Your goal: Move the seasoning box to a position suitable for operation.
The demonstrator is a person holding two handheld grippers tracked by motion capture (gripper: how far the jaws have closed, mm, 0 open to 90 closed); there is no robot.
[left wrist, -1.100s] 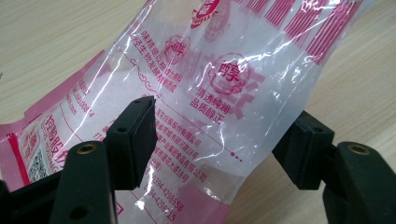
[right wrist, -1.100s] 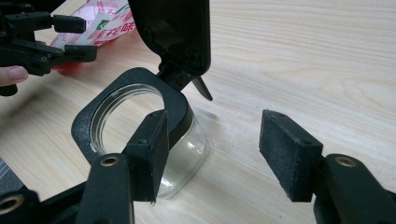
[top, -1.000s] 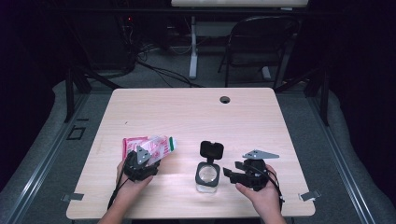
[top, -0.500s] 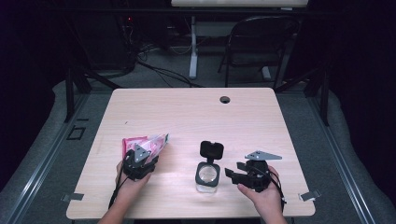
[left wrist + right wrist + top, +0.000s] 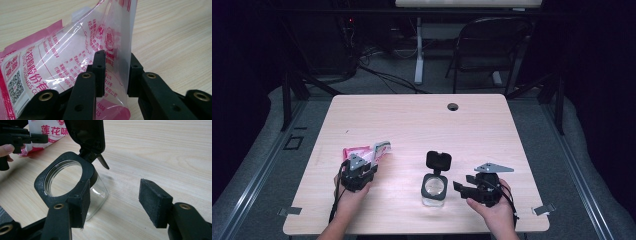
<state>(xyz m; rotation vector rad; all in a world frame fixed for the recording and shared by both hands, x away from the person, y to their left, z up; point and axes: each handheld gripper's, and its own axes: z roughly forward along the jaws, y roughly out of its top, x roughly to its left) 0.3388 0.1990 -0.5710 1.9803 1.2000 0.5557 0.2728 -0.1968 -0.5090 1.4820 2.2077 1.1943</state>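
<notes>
A clear and pink plastic bag [image 5: 362, 151] of white powder lies at the table's front left. My left gripper [image 5: 366, 162] has just been closing and is now shut on the bag's near end. In the left gripper view the bag [image 5: 62, 57] stands bunched up between the two pads, with my left gripper [image 5: 115, 67] pressing it from both sides. A glass jar [image 5: 435, 187] with a black square rim stands at front centre, its flip lid [image 5: 438, 161] tipped back. My right gripper [image 5: 462, 182] is open just right of the jar [image 5: 63, 180], which sits outside its jaws [image 5: 112, 192].
The wooden table [image 5: 422, 120] has a round cable hole [image 5: 453, 106] near its far edge. A chair [image 5: 484, 45] and a desk leg stand on the floor beyond it. The other hand's gripper [image 5: 22, 137] appears far off in the right gripper view.
The left jaws have closed onto the bag, whose near end has bunched up and lifted off the table. The right gripper and the jar have kept still.
</notes>
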